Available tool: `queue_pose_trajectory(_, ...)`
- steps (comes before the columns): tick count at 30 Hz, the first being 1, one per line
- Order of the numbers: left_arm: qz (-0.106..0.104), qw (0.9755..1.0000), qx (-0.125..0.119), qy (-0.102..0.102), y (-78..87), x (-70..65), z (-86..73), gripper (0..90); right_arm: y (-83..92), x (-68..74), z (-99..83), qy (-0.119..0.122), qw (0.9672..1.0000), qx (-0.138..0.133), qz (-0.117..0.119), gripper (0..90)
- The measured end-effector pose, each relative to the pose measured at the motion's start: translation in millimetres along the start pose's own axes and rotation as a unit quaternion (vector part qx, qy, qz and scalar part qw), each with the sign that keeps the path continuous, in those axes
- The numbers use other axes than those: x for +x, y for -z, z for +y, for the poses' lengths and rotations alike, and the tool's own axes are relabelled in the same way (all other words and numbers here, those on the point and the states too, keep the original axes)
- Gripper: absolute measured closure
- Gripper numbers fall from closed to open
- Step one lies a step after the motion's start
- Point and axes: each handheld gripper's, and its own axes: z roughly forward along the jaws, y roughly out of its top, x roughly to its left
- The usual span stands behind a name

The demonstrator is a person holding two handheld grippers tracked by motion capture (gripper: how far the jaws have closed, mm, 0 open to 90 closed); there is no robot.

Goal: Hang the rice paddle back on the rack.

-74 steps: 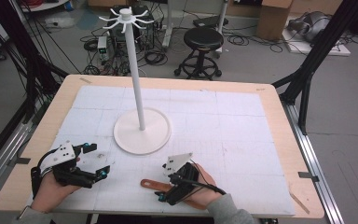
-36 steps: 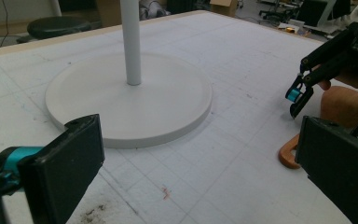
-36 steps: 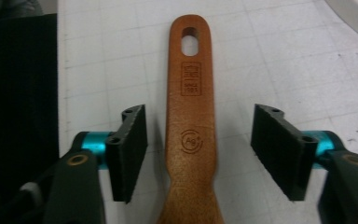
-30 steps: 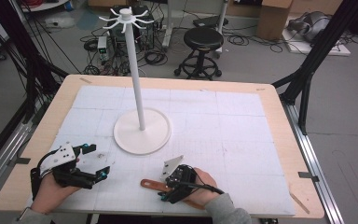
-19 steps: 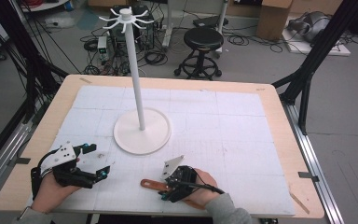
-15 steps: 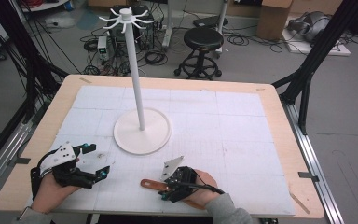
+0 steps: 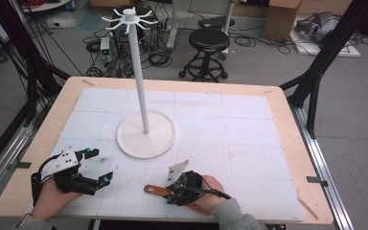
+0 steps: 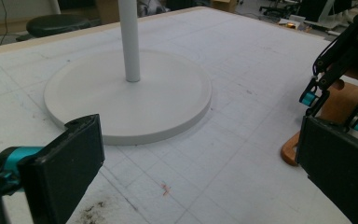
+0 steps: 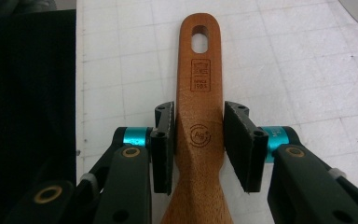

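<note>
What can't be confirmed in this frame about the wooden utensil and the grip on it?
- Brown wooden utensil, working end: cut off by the bottom edge in the right gripper view; under the right gripper in the high view.
- Pad contact: the jaws have just been closing around the handle; the right-hand gap is too slight to judge.
- Handle stamp: too small to read.

We see a wooden utensil lying flat on the white gridded mat at the near edge of the table, in front of the round base of the white stand and well apart from it. It is reddish-brown wood with a smooth finish. Its handle ends in a rounded tip pierced by an oval hanging hole, and below the hole sit a small stamped rectangular mark and a round stamped logo. The handle widens toward its other end, which is hidden. In the high view the tip points toward the table's left side.
</note>
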Motion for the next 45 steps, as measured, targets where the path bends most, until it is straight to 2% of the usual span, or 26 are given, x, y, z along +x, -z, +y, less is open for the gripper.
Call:
queue_pose_trajectory(4, 0.003, 1.0, 0.002, 0.0, 1.0, 1.9, -1.0, 1.8, 0.1, -0.1, 0.2, 0.0, 1.0, 0.001, 0.0, 64.2)
queue_pose_trajectory(7, 0.007, 0.9999, 0.001, 0.008, 2.0, 4.5, -2.4, 1.8, 0.2, -1.0, 0.4, 0.001, 1.0, 0.002, 0.002, 64.4)
queue_pose_trajectory(14, 0.005, 1.0, 0.0, 0.003, 2.6, 3.1, -1.6, 1.8, 2.5, -2.3, 0.1, -0.007, 1.0, 0.001, 0.003, 64.5)
queue_pose_trajectory(19, 0.006, 1.0, -0.001, 0.005, 3.2, 3.8, -2.1, 1.8, 6.9, -3.7, 0.5, -0.01, 0.9998, -0.015, 0.0, 64.5)
queue_pose_trajectory(26, 0.009, 0.9999, 0.001, 0.006, 4.9, 3.6, -3.0, 1.8, 15.8, -1.9, 6.2, -0.001, 0.9995, -0.031, -0.005, 64.5)
queue_pose_trajectory(33, 0.012, 0.9999, 0.0, 0.008, 7.8, 4.2, -3.9, 1.8, 28.6, -2.8, 10.1, 0.001, 0.9978, -0.065, -0.015, 64.5)
queue_pose_trajectory(38, 0.014, 0.9999, 0.003, 0.007, 9.1, 4.6, -4.6, 1.8, 40.1, -1.1, 14.6, 0.016, 0.9939, -0.106, -0.027, 64.6)
queue_pose_trajectory(45, 0.014, 0.9999, 0.004, 0.007, 9.3, 4.3, -5.0, 1.8, 52.3, -1.0, 16.2, 0.017, 0.9903, -0.132, -0.038, 64.5)
